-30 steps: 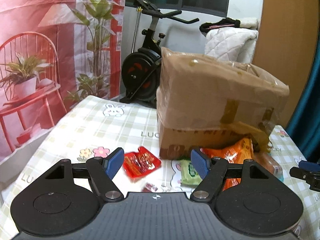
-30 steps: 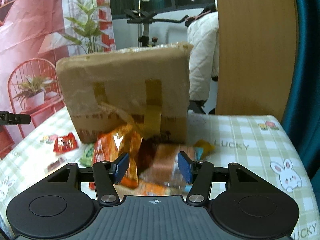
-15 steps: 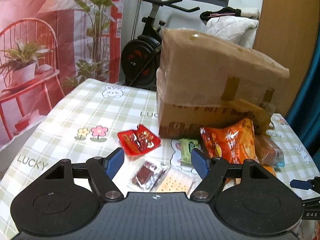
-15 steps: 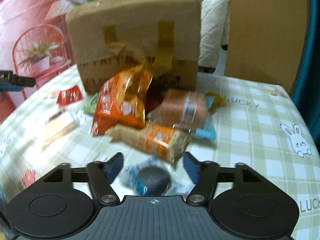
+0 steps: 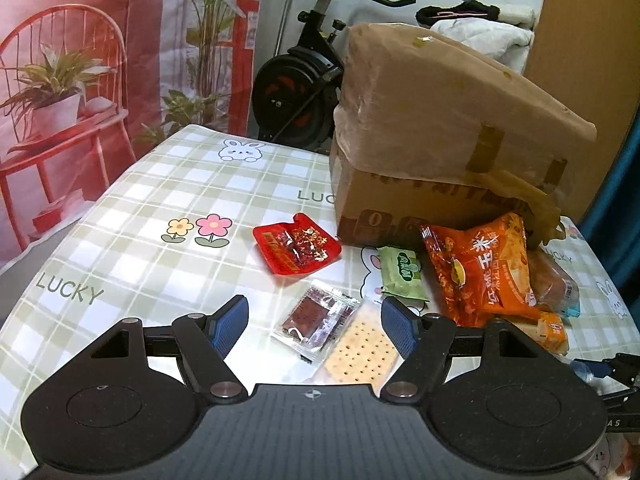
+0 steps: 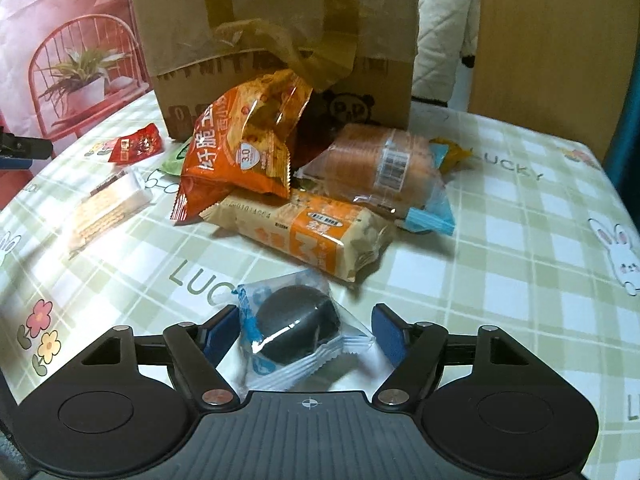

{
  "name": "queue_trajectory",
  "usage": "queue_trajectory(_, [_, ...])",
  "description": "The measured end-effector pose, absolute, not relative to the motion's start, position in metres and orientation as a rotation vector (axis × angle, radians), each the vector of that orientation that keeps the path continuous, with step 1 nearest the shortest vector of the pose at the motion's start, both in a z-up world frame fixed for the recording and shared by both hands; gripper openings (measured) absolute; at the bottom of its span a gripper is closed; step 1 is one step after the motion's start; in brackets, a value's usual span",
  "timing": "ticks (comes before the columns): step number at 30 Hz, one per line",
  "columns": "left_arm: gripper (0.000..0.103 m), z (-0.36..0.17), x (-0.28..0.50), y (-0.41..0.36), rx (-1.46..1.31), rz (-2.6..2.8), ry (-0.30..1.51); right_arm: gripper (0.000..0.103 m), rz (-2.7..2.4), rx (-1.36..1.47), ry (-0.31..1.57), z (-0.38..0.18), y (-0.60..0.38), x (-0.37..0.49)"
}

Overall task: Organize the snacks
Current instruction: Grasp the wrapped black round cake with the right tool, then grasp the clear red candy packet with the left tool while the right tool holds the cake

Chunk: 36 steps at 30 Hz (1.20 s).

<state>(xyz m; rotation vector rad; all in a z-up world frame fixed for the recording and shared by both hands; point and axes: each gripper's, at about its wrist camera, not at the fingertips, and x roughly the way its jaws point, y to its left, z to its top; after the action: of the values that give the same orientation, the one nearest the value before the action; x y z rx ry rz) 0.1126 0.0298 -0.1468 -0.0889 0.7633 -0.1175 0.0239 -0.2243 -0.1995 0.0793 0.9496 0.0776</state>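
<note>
In the left wrist view my left gripper (image 5: 316, 326) hangs open over a dark jerky packet (image 5: 314, 318) and a clear cracker packet (image 5: 360, 350), touching neither. Beyond them lie a red packet (image 5: 298, 248), a green packet (image 5: 402, 274) and an orange chip bag (image 5: 480, 268). In the right wrist view my right gripper (image 6: 306, 332) is open low over the table. A dark round cookie in a clear blue-edged wrapper (image 6: 296, 328) lies between its jaws, and the pads are not pressing on it. Just past it lie an orange biscuit pack (image 6: 308, 236) and a bread pack (image 6: 384, 164).
A taped cardboard box (image 5: 440, 120) stands behind the snack pile on the checked tablecloth (image 5: 160, 200). Past the table's far edge are an exercise bike (image 5: 296, 80) and a red printed backdrop (image 5: 80, 60). A wooden panel (image 6: 552, 40) rises at the back right.
Both grippers sank and tipped downward toward the table. The right jaws widened and the cookie packet came between them. The jerky and cracker packets came into view under the left gripper.
</note>
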Motion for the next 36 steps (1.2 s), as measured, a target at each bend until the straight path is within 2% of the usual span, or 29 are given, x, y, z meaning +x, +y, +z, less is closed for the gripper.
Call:
queue_trajectory(6, [0.075,-0.151,0.112,0.026,-0.084,-0.132,0.781,0.069,0.086,0.041,0.945,-0.201,-0.216,0.021])
queue_trajectory(11, [0.075,-0.154,0.112,0.024,-0.070,-0.148,0.783,0.049,0.084,0.024,0.928,-0.200,-0.209,0.020])
queue_trajectory(14, [0.075,-0.155,0.112,0.027,-0.076,-0.154,0.794,0.045,0.109,0.008,0.939,-0.198,-0.203,0.021])
queue_trajectory(19, [0.072,-0.159,0.117,0.034,-0.084,-0.146,0.801,0.043,0.111,0.049,0.915,-0.185,-0.202,0.022])
queue_trajectory(27, [0.057,-0.176,0.158,0.048,-0.077,-0.117,0.814,0.043,0.089,0.112,0.859,-0.169,-0.204,0.026])
queue_trajectory(32, [0.057,-0.201,0.176,0.037,0.074,-0.143,0.852,0.043,0.068,0.148,0.863,-0.169,-0.208,0.027])
queue_trajectory(36, [0.060,-0.211,0.172,0.033,0.071,-0.215,0.873,0.043,0.061,0.144,0.867,-0.169,-0.210,0.024])
